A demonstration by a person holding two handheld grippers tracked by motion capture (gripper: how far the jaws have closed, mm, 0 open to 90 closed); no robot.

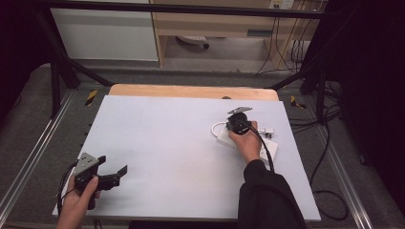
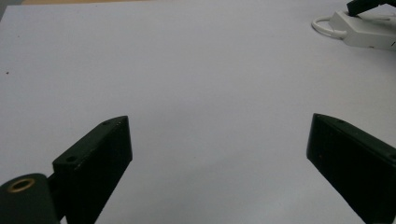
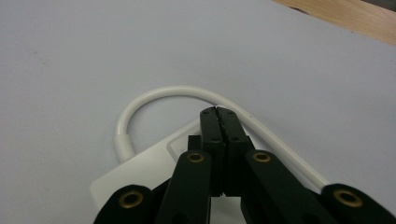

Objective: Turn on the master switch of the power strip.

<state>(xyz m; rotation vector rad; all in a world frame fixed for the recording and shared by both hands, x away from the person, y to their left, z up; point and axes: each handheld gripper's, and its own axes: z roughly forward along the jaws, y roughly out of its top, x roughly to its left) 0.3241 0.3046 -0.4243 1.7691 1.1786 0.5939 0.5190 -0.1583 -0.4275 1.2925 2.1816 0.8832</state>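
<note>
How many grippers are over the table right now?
2. The left gripper is at the table's near left corner, jaws wide open; the right gripper is over the white power strip, jaws together.

power strip (image 1: 248,143) on table's (image 1: 167,143) right, cable (image 3: 154,95) behind

A plain pale grey sheet (image 1: 181,152) covers the table; the power strip (image 1: 267,145) and its cable (image 3: 154,95) look white.

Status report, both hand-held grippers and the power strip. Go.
Left hand-held gripper open over bare table. Right hand-held gripper shut, empty, over the white power strip. White cord loops ahead of it. Nothing in the way.
</note>
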